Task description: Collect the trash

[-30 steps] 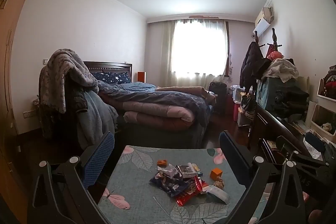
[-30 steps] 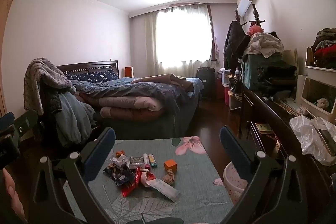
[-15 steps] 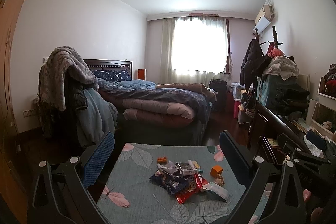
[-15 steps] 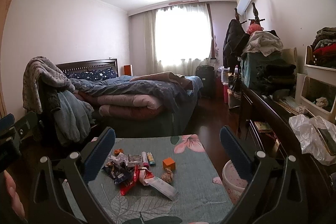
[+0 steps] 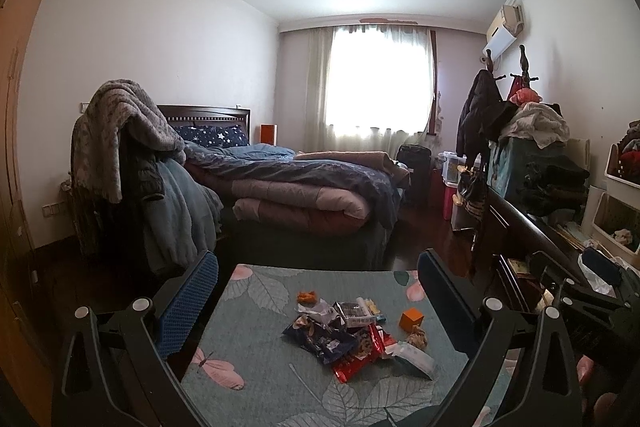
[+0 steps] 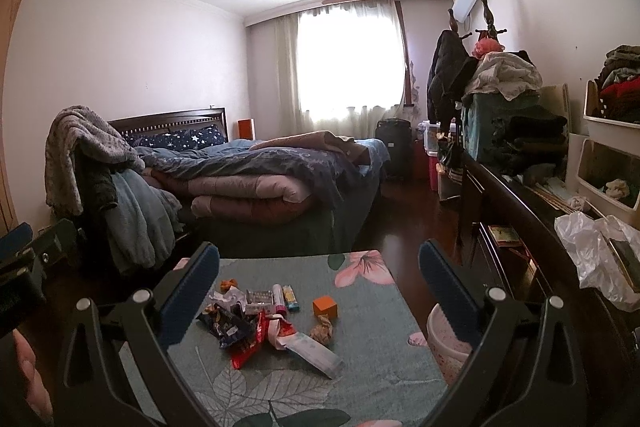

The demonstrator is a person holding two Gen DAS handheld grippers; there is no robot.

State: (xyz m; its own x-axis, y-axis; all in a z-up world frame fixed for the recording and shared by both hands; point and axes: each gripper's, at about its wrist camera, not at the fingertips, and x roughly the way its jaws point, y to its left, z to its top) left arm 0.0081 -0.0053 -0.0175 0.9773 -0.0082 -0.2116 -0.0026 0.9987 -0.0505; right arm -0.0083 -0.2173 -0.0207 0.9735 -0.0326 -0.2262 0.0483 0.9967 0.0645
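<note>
A heap of trash lies on a table with a teal flowered cloth (image 5: 256, 363) (image 6: 372, 359): a dark blue snack bag (image 5: 320, 341) (image 6: 226, 323), a red wrapper (image 5: 360, 355) (image 6: 254, 343), a white packet (image 5: 414, 355) (image 6: 316, 349), a crumpled brown paper ball (image 5: 417, 338) (image 6: 322, 331), a small orange box (image 5: 412, 318) (image 6: 325, 305) and an orange scrap (image 5: 306, 296) (image 6: 229, 283). My left gripper (image 5: 316, 291) is open and empty above the near table edge. My right gripper (image 6: 318, 279) is open and empty, held likewise.
A pink-speckled white bin (image 6: 448, 343) stands at the table's right edge. A dark dresser (image 6: 516, 211) with clothes and a white plastic bag (image 6: 596, 251) runs along the right. A bed (image 5: 304, 195) stands beyond the table, a chair draped with blankets (image 5: 132, 163) to its left.
Both grippers have tilted or drifted slightly; the trash heap sits a little higher in both views. Both stay open. Nothing on the table has moved.
</note>
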